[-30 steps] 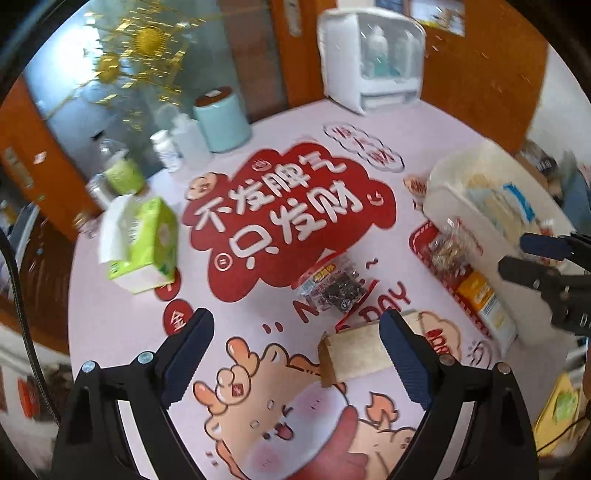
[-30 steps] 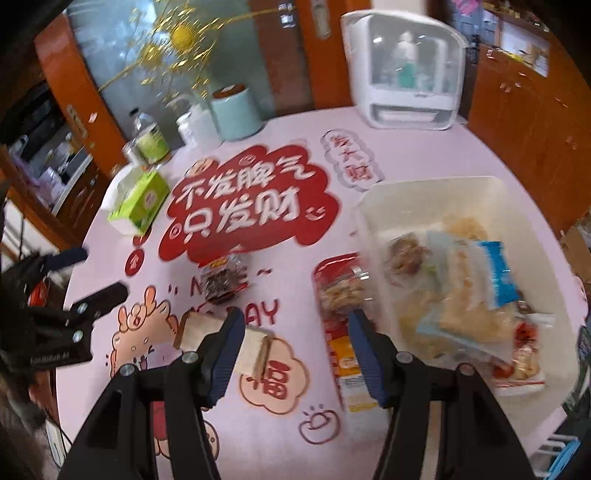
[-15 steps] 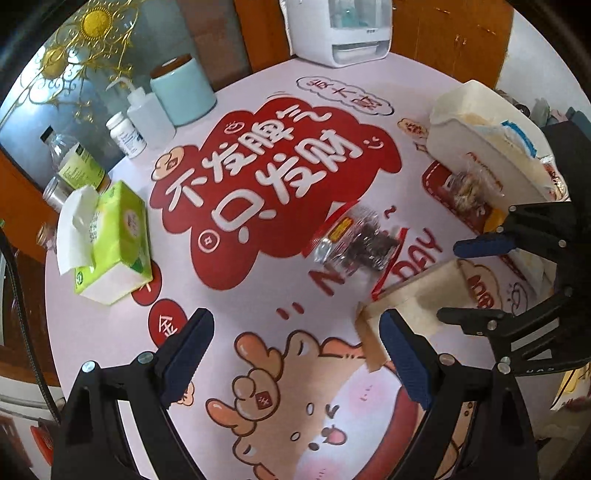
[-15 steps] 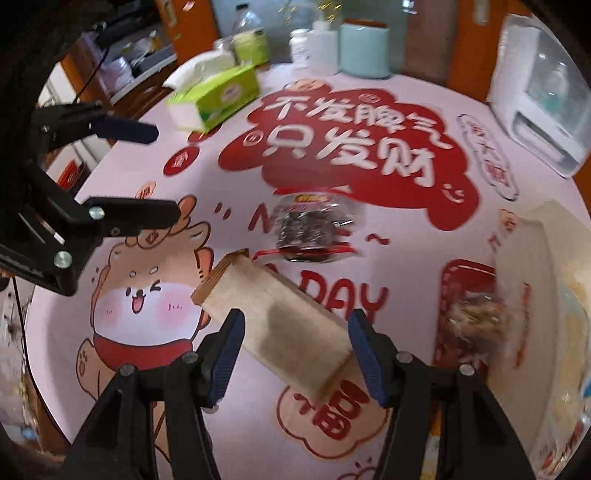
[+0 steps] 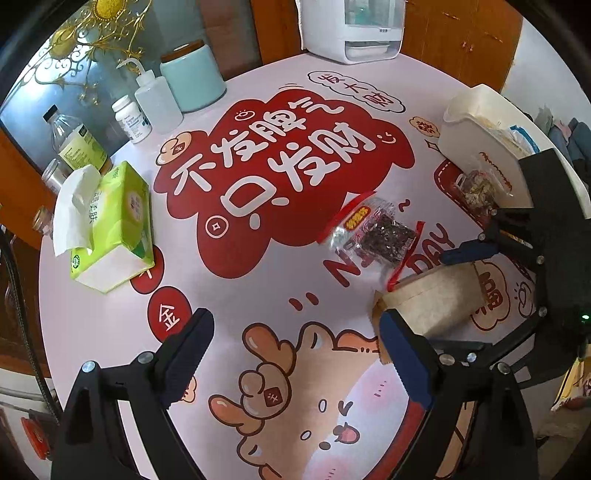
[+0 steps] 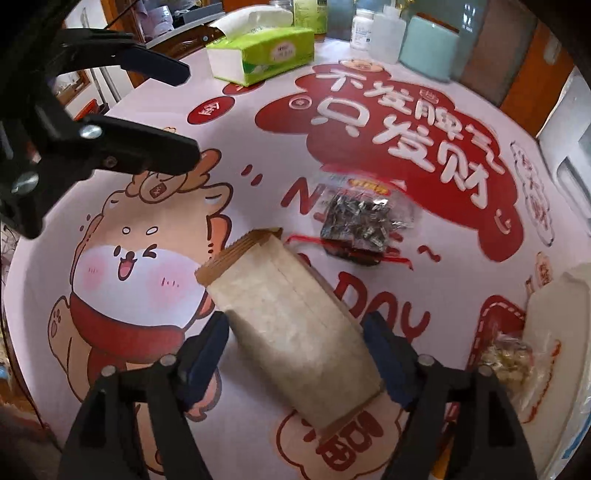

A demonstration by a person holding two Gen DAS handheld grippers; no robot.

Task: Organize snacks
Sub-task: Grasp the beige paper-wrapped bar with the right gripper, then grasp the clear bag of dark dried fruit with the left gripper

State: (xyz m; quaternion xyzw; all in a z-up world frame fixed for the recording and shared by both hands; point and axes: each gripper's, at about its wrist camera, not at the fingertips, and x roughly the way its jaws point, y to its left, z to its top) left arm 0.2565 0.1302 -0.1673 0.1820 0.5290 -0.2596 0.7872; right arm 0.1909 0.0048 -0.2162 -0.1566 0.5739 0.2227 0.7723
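A brown paper snack bag [image 6: 291,325] lies flat on the printed pink tablecloth [image 6: 147,295]. My right gripper [image 6: 297,332] straddles it from above. Its jaws are opening, with a blue pad close to each long side of the bag but not pressing. In the left wrist view the same bag [image 5: 432,299] lies under the right gripper's black frame. My left gripper [image 5: 295,325] hangs open over bare cloth left of the bag, holding nothing. A clear pack of dark wrapped snacks [image 6: 358,218] lies just beyond the bag. A white bin [image 5: 476,136] with several snacks stands at the right.
A clear pack of nuts [image 6: 506,358] lies against the bin. A green tissue box [image 5: 114,221] sits at the left. Bottles and a teal canister [image 5: 192,77] line the far left edge. A white appliance [image 5: 351,26] stands at the back.
My right gripper came down and rolled over the paper bag, and its jaws have widened around it. My left gripper sank closer to the table.
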